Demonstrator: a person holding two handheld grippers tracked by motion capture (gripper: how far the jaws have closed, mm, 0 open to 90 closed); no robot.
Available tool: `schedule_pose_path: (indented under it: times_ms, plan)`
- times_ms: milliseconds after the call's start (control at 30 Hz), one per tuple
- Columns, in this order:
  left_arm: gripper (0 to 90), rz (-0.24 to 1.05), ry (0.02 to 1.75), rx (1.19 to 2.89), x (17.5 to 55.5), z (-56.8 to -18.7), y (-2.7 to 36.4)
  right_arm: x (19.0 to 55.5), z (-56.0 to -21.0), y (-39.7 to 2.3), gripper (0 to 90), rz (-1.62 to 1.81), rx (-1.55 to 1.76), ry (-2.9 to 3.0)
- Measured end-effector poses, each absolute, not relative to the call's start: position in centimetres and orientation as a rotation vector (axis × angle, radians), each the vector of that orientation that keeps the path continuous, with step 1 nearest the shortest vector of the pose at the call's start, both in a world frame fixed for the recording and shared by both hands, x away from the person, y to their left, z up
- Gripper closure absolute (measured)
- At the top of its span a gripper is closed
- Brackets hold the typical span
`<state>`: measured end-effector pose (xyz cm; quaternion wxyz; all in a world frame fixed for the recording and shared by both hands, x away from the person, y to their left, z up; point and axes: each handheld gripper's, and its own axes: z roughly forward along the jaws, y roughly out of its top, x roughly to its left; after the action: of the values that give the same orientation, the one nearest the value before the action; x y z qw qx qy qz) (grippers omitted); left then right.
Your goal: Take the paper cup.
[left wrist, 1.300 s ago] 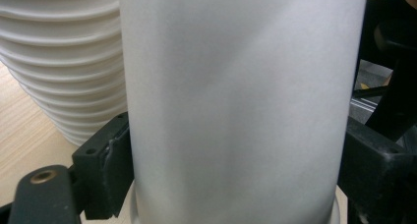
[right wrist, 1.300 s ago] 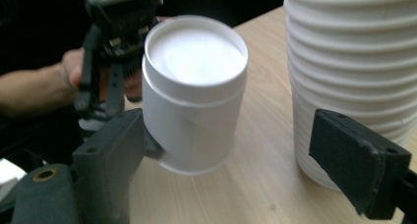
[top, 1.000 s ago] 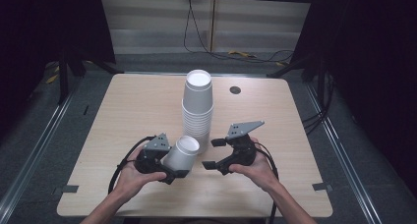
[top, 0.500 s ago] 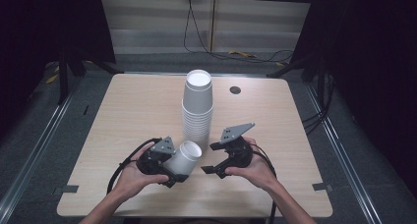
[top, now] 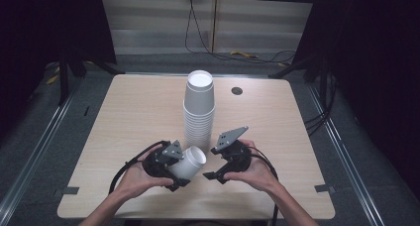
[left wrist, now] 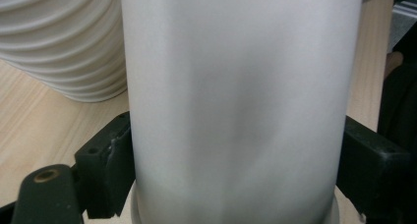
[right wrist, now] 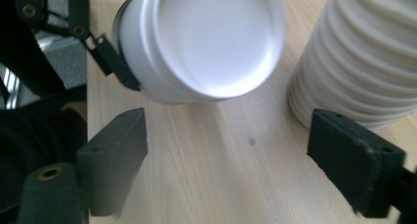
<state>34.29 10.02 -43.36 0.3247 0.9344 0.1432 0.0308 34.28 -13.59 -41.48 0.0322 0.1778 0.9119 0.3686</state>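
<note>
The right gripper (top: 214,172) has dropped closer to the single white paper cup (top: 189,162) since the earlier frame. That cup lies tilted between the left gripper's (top: 174,179) jaws, which press both its sides; the left gripper view shows the pads against its wall. The right gripper view shows its own jaws standing wide apart with bare wood between them, the cup's closed end probably just beyond, beside the tall stack of white paper cups (top: 198,109).

White paper cup (top: 189,162): tilted, base facing the right gripper (top: 221,169), clamped between the left gripper's (top: 173,174) jaws.

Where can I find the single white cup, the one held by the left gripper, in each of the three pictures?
High view: the cup lies tilted at bottom centre, in the left gripper.
Left gripper view: the cup's side stands between the jaws.
Right gripper view: the cup's end sits at top centre.
Shared landmark: the stack of cups.
</note>
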Motion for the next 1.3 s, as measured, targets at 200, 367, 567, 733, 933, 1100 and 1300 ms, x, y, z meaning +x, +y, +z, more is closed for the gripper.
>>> schedule_pose_path:
  times_ms: [200, 367, 567, 733, 933, 1100, 1300]
  plan:
    - [14.7, 0.08, 0.331, 2.506, 34.0, -43.3, 9.2, 34.1, -41.7, -13.1, 15.7, 1.028, 0.483, 2.851]
    - [14.7, 0.08, 0.269, 2.563, 33.9, -43.8, 8.6, 34.0, -42.1, -12.6, 16.8, 0.971, 0.447, 2.906]
    - [14.6, 0.079, 0.244, 2.576, 33.7, -43.7, 8.4, 33.9, -42.3, -12.2, 18.2, 0.936, 0.413, 2.925]
    - [14.7, 0.092, 0.232, 2.593, 33.8, -43.8, 8.3, 34.0, -42.1, -12.1, 18.2, 0.933, 0.406, 2.929]
    - [14.6, 0.086, 0.212, 2.601, 33.7, -44.0, 7.6, 34.0, -42.2, -11.7, 16.2, 0.915, 0.39, 2.951]
    - [14.5, 0.099, 0.175, 2.605, 33.3, -44.0, 6.7, 34.0, -42.5, -11.2, 16.5, 0.904, 0.38, 2.965]
    - [14.5, 0.099, 0.15, 2.615, 33.0, -44.0, 6.5, 33.9, -42.5, -11.2, 16.4, 0.94, 0.342, 2.985]
